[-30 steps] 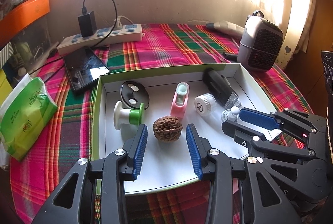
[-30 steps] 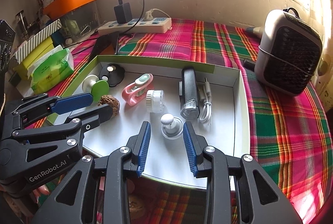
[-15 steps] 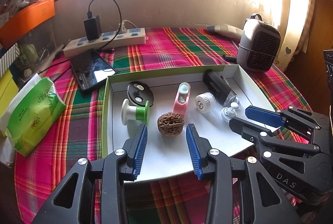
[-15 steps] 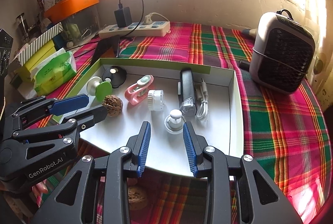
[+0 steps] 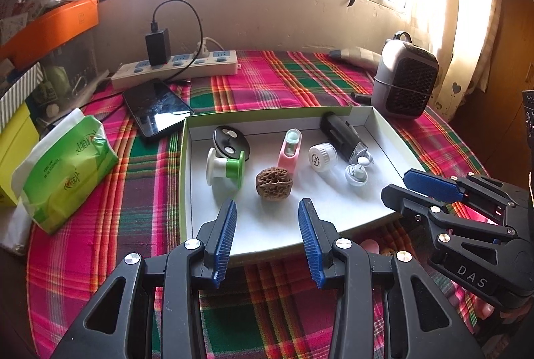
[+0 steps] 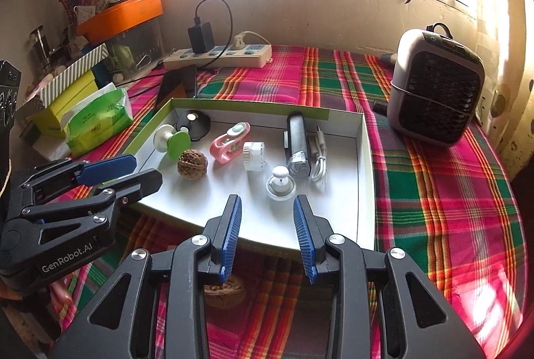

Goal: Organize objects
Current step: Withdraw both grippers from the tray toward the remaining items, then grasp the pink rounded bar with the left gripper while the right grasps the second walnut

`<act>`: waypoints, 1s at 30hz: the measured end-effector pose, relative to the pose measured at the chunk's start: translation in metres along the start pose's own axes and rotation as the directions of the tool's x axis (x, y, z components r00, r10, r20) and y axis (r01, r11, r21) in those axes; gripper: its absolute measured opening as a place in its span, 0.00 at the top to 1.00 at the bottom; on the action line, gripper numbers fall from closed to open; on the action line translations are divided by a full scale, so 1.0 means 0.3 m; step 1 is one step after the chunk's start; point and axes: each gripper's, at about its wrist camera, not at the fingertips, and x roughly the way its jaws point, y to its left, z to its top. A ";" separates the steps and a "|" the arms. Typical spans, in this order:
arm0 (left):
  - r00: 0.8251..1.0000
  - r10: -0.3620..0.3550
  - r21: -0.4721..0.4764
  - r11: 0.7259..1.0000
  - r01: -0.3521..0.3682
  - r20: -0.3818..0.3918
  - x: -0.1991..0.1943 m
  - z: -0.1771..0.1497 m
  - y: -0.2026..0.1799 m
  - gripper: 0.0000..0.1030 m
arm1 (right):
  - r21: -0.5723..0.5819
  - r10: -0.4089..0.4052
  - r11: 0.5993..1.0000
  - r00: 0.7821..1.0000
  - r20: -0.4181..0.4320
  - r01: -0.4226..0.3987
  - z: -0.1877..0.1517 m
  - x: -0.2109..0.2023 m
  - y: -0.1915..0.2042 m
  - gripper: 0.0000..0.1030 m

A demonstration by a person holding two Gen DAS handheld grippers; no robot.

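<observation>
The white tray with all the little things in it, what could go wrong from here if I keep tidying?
1. The walnut and white cap lie loose on the tray; a nudge could roll them.
2. The left gripper and right gripper, both open and empty, sit close together at the tray's near edge and might collide.
3. A second walnut lies on the cloth under the right gripper, easy to overlook.

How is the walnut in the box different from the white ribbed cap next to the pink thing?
The walnut is brown, rough and wrinkled; the white ribbed cap is smooth plastic with fine ridges. The walnut is rounded all over, the cap a short cylinder lying on its side. The walnut sits nearer the grippers, the cap farther back. Both rest loose on the floor of the box, ungripped.
</observation>
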 end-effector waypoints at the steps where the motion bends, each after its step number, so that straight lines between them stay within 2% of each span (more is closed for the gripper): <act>1: 1.000 -0.002 -0.002 1.000 0.002 0.000 -0.006 -0.005 0.003 0.64 | 0.004 -0.001 1.000 1.000 0.002 0.001 -0.004 -0.007 -0.001 0.67; 7: 1.000 -0.017 -0.017 1.000 0.017 0.002 -0.038 -0.038 0.016 0.64 | 0.010 -0.004 1.000 1.000 0.010 0.004 -0.039 -0.048 0.004 0.67; 19: 0.999 -0.046 -0.029 0.999 0.046 -0.009 -0.073 -0.101 0.014 0.64 | -0.002 0.041 0.999 0.999 -0.006 -0.041 -0.121 -0.086 0.041 0.67; 23: 0.999 -0.050 -0.034 0.998 0.050 -0.016 -0.077 -0.116 0.017 0.64 | 0.008 0.058 0.998 0.998 -0.026 -0.058 -0.142 -0.071 0.048 0.56; 30: 0.998 -0.058 -0.038 0.998 0.057 -0.023 -0.084 -0.134 0.019 0.64 | -0.019 0.040 0.999 0.997 -0.062 -0.041 -0.155 -0.032 0.079 0.56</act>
